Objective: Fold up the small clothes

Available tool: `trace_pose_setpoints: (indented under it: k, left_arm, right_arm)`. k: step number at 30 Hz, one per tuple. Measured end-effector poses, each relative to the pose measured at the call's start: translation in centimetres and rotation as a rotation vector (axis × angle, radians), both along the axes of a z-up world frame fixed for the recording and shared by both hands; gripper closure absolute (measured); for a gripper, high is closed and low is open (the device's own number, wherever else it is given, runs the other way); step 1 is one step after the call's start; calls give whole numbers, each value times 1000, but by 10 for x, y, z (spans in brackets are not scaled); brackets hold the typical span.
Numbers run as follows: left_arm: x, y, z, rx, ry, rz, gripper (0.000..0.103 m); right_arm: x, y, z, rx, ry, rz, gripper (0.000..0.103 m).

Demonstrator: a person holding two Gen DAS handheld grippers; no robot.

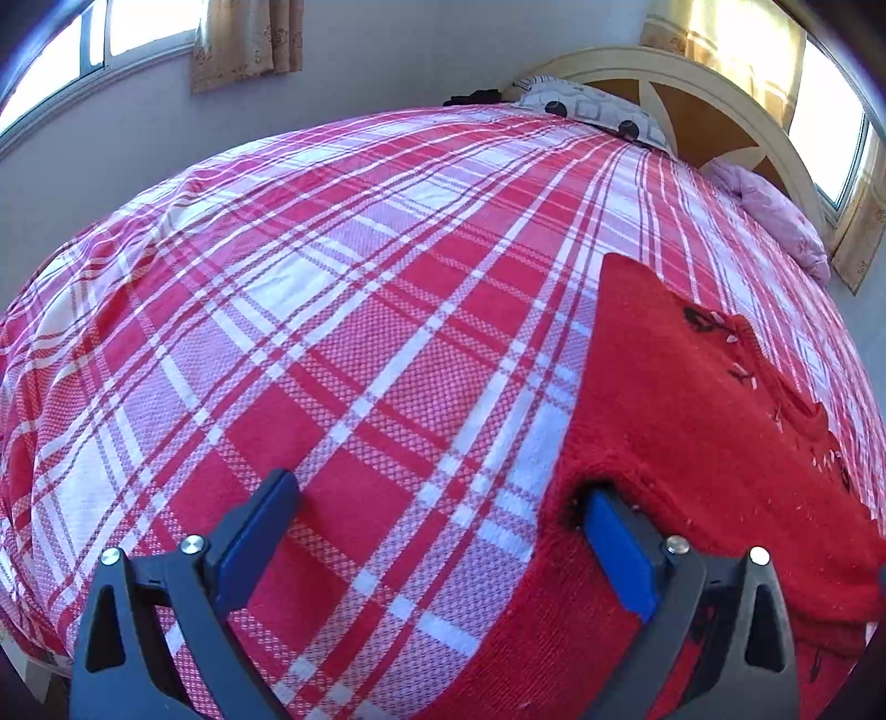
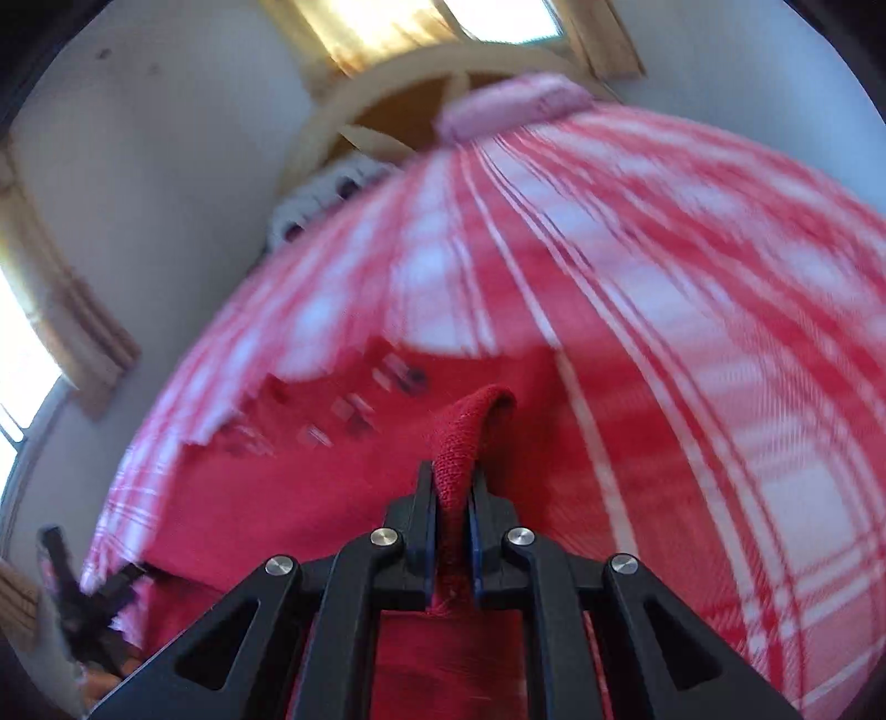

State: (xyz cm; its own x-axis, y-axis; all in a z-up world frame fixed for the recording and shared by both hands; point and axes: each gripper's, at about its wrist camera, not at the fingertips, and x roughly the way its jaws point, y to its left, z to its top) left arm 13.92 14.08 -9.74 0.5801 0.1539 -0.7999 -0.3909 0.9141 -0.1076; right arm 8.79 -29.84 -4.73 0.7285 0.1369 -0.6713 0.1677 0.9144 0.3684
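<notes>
A red knitted sweater (image 1: 692, 415) with small dark and pink motifs lies flat on the red-and-white plaid bedspread (image 1: 343, 310), at the right of the left wrist view. My left gripper (image 1: 440, 484) stands wide open. Its right finger (image 1: 614, 548) is tucked under the sweater's near edge, and its left finger (image 1: 260, 526) rests over bare bedspread. In the blurred right wrist view, my right gripper (image 2: 453, 482) is shut on a raised fold (image 2: 470, 421) of the sweater (image 2: 332, 487), which spreads out to the left below it.
A patterned grey pillow (image 1: 598, 108) and a pink pillow (image 1: 775, 216) lie against the cream headboard (image 1: 720, 94). Curtained windows (image 1: 138, 27) and a pale wall border the bed. A blurred black shape (image 2: 83, 598) shows at the sweater's lower-left edge.
</notes>
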Motion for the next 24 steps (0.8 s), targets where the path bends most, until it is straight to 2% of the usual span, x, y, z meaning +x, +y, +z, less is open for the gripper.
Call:
trace_pose_setpoints:
  k: [2,7,11,14,16,17,20,24]
  left_arm:
    - [1,-2,-1,17,12,0,1]
    - [2,-1,-2,27,18,11,1]
    - [1,-1,-2,22,13,8,1]
    - [-1,-3,0,38,19,-13,1]
    - [-7,-1,3,65,15,-26,1]
    - [-11,1,6,74,7,-34,1]
    - [-24,9,21,146,-40,-5,1]
    - [-22,11,48,128,-112,-26,2]
  right_arm:
    - [-3,-1,-10,8,6,3,95]
    - [-6,-1,-10,-43,5,16,94]
    - [-3,-3,-11,-18,6,17,94]
    - [0,2,-8,-43,12,42,93]
    - [-4,1,-1,-40,7,57,91]
    - [-8,-2,5,-34,-10,53,87]
    - [-24,-8,27,-100,-76,6,85]
    - [-29,1,49,-218,-137,21,85]
